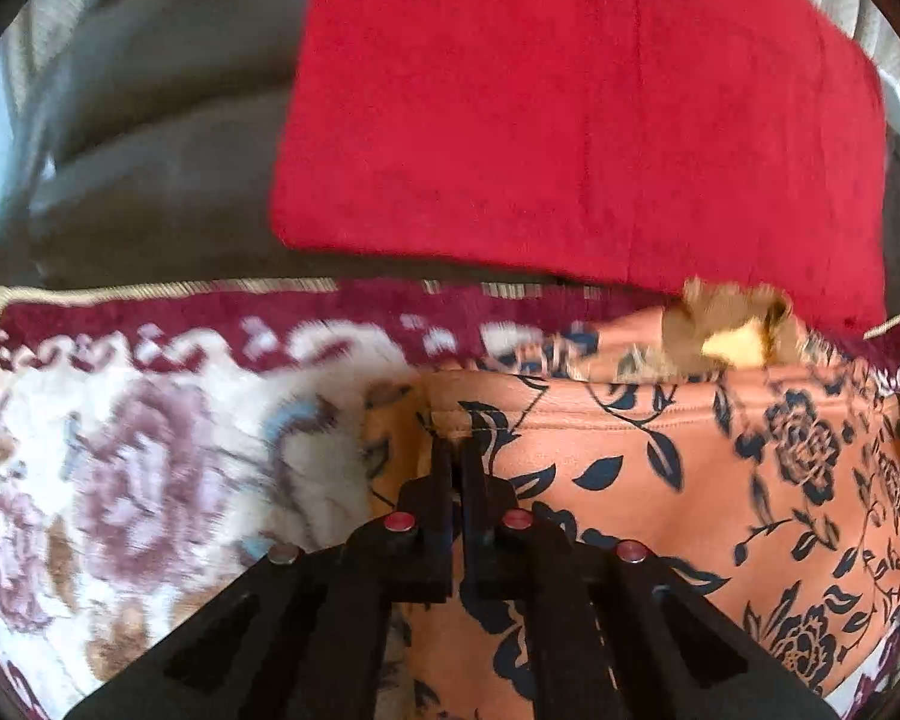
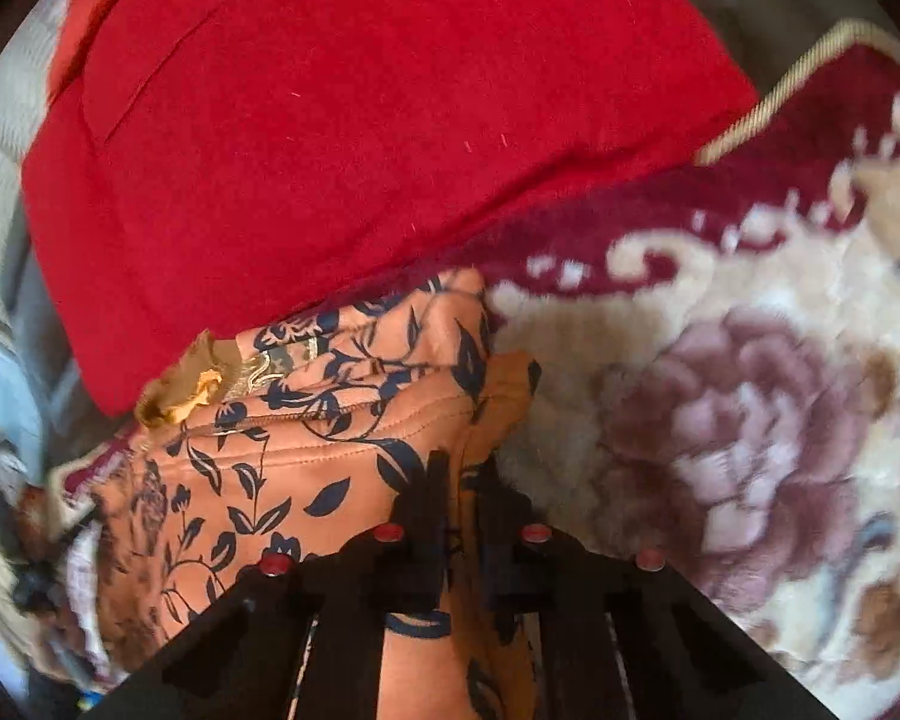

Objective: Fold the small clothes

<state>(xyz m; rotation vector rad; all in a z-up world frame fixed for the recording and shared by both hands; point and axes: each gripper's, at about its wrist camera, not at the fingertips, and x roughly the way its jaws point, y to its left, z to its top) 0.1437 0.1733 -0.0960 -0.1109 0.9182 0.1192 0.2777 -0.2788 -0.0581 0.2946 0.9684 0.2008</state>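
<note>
An orange garment (image 1: 660, 480) printed with dark blue flowers and leaves lies on a plush blanket. My left gripper (image 1: 457, 450) is shut on the garment's left edge, near a stitched hem. In the right wrist view the same garment (image 2: 282, 462) spreads to the left, and my right gripper (image 2: 462, 471) is shut on its right edge, with a strip of fabric pinched between the fingers. A crumpled golden-brown trim piece (image 1: 726, 324) (image 2: 192, 384) sits at the garment's far edge.
The blanket (image 1: 150, 450) (image 2: 720, 420) is cream with mauve roses and a maroon border. A large red cloth (image 1: 540, 108) (image 2: 330, 138) lies just beyond the garment, overlapping the blanket's far edge. Grey upholstery (image 1: 150, 150) runs behind it.
</note>
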